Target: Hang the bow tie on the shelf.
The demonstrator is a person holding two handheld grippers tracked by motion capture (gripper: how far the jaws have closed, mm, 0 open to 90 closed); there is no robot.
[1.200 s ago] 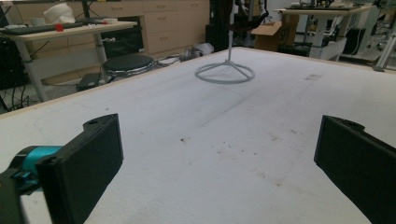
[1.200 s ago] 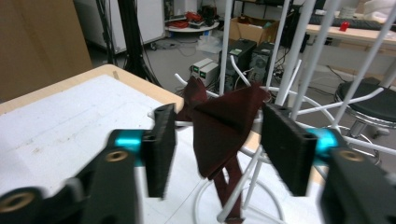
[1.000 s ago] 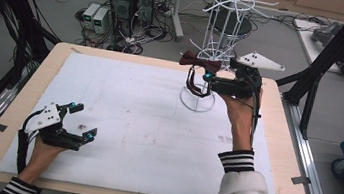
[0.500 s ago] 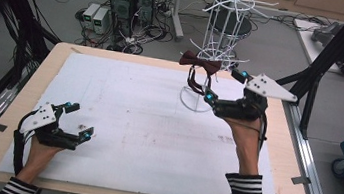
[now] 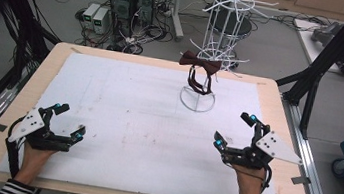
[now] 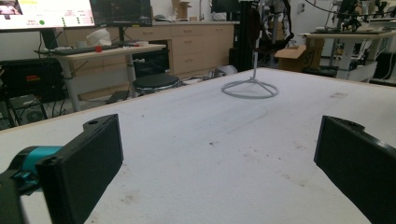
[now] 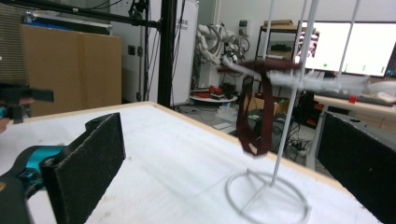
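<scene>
Now both hands low on the table, left tongs (image 5: 70,122) and right tongs (image 5: 233,131) wide open, empty.

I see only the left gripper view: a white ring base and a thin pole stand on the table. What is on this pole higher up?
Observer: A dark red bow tie hangs on a lower arm of the white wire stand.
Operator: Where is the right gripper?
Observer: The right gripper is at the near right of the table, apart from the stand. Its fingers have just been opening, with nothing between them.
Operator: Does the strap reach the table?
Observer: No. In the right gripper view the strap ends above the table surface.
</scene>
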